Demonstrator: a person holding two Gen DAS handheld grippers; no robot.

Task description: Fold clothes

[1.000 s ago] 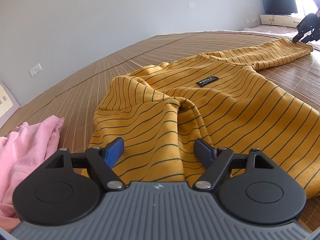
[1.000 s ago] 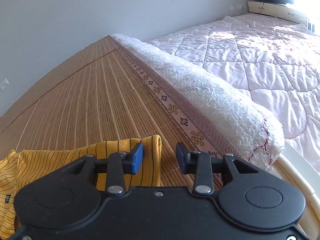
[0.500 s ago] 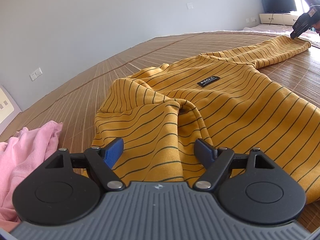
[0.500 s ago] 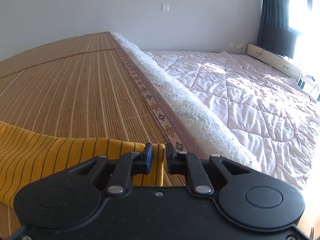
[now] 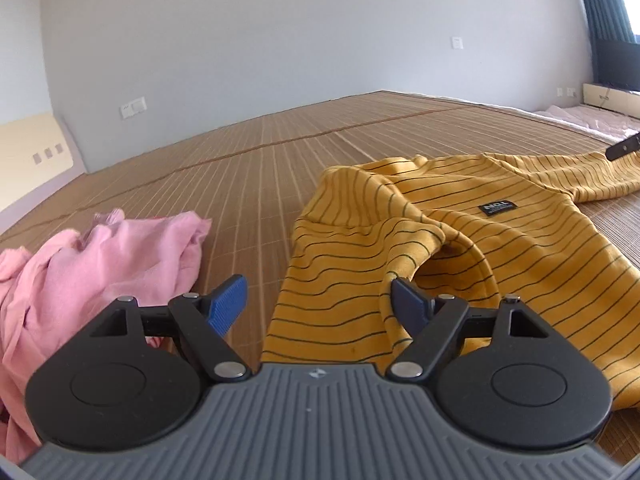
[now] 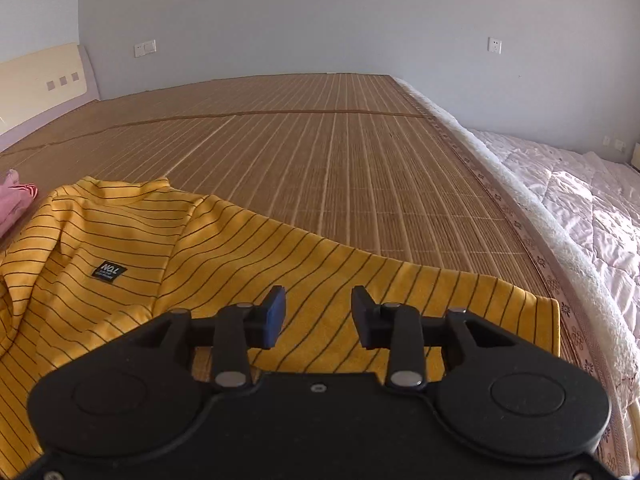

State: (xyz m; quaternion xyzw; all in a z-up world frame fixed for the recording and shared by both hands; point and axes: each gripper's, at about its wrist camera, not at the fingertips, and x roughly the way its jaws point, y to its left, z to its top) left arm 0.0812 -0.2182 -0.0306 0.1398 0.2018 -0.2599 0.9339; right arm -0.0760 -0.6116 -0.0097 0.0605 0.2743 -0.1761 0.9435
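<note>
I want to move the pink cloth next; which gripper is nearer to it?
Left. The left gripper hangs just beside the pink cloth; the right gripper is over the yellow sleeve, far across the shirt.

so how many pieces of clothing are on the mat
2. A yellow striped top lies spread on the bamboo mat, in front of both grippers. A crumpled pink garment lies to its left, possibly more than one piece.

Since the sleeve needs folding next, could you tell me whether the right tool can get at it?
Probably yes: the right tool is open directly over the yellow sleeve, which lies flat on the mat with nothing covering it.
</note>
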